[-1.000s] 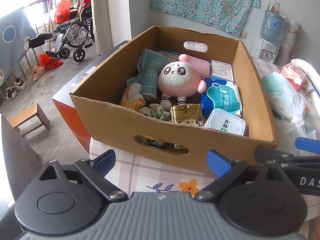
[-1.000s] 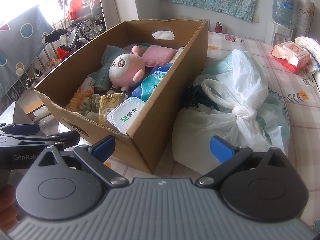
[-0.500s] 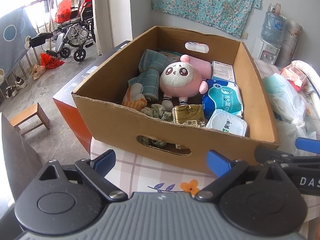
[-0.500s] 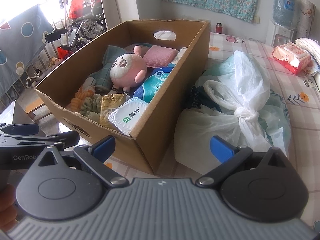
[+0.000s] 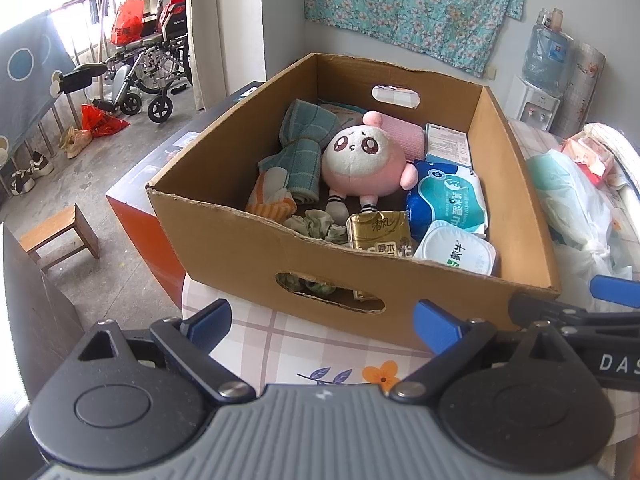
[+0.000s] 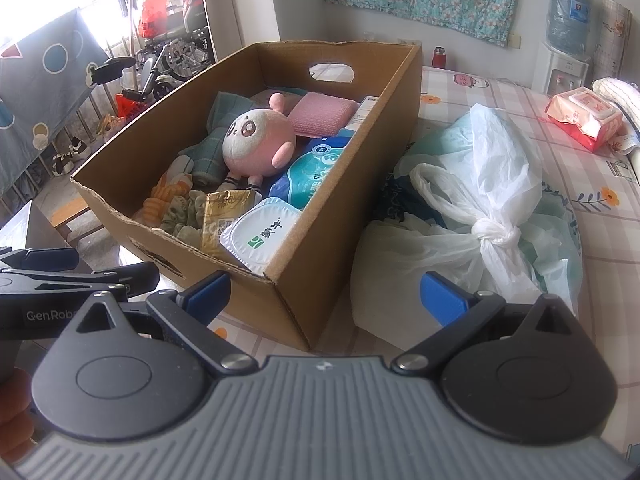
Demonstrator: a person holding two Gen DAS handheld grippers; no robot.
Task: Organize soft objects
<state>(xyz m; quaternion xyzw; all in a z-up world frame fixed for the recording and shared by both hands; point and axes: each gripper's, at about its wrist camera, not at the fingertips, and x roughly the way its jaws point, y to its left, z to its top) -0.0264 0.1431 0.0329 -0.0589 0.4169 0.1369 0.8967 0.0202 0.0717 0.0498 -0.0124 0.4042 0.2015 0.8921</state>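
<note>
A cardboard box [image 5: 248,248] [image 6: 304,280] stands on the checked tablecloth. Inside lie a pink and white plush toy [image 5: 362,160] [image 6: 256,140], a green checked towel [image 5: 300,152], a pink cloth [image 6: 320,114], an orange striped sock [image 5: 272,204], blue wipe packs [image 5: 444,200] and a gold tissue pack [image 5: 378,232]. My left gripper [image 5: 322,320] is open and empty in front of the box's near wall. My right gripper [image 6: 324,292] is open and empty at the box's near right corner.
Tied white plastic bags [image 6: 480,208] lie right of the box. A red wipe pack [image 6: 584,116] sits farther back on the table. A water dispenser [image 5: 536,92] stands by the wall. A wooden stool [image 5: 60,232] and wheelchair [image 5: 148,68] are on the floor at left.
Both grippers have risen and eased slightly toward the box, so more of its inside shows. Both stay open. Nothing in the box has moved.
</note>
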